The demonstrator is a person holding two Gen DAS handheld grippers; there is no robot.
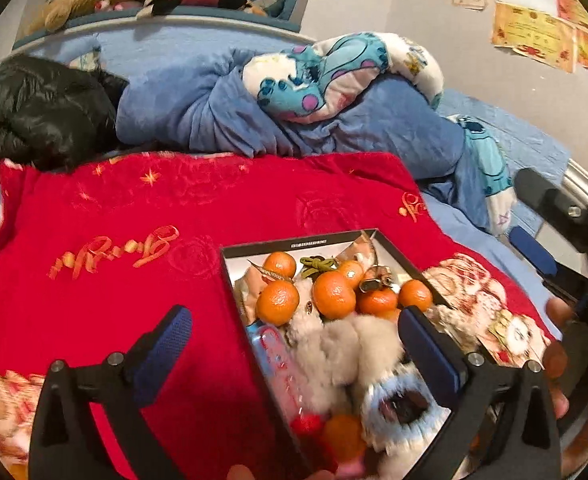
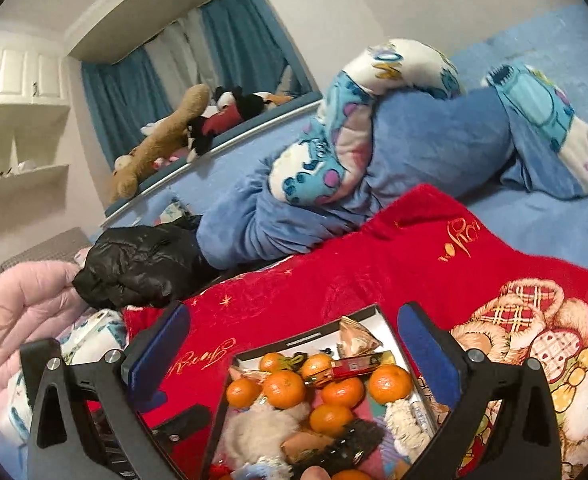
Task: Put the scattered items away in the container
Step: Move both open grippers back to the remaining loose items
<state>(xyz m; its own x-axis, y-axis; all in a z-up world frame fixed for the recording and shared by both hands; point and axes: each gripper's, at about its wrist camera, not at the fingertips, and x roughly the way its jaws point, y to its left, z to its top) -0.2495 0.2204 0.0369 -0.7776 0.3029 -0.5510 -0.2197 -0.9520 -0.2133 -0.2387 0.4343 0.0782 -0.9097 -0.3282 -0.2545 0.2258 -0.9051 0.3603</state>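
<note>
A red blanket (image 1: 134, 208) fills the middle of both views, spread over a blue bed with a crumpled blue quilt (image 1: 222, 112) above it and a black jacket (image 1: 38, 108) at upper left. On the blanket, lower centre, sits the dark-rimmed box (image 1: 294, 240), heaped with tangerines (image 1: 334, 294), a fluffy white plush (image 1: 334, 344), snack packets and a red bar (image 2: 358, 364). The left gripper (image 1: 294, 344) and right gripper (image 2: 294, 344) both hover above it, jaws spread wide, nothing between them. No loose item shows on the blanket, so tidying looks nearly finished. The risk: the pile stands above the rim on soft bedding, so a nudge could roll a tangerine out
</note>
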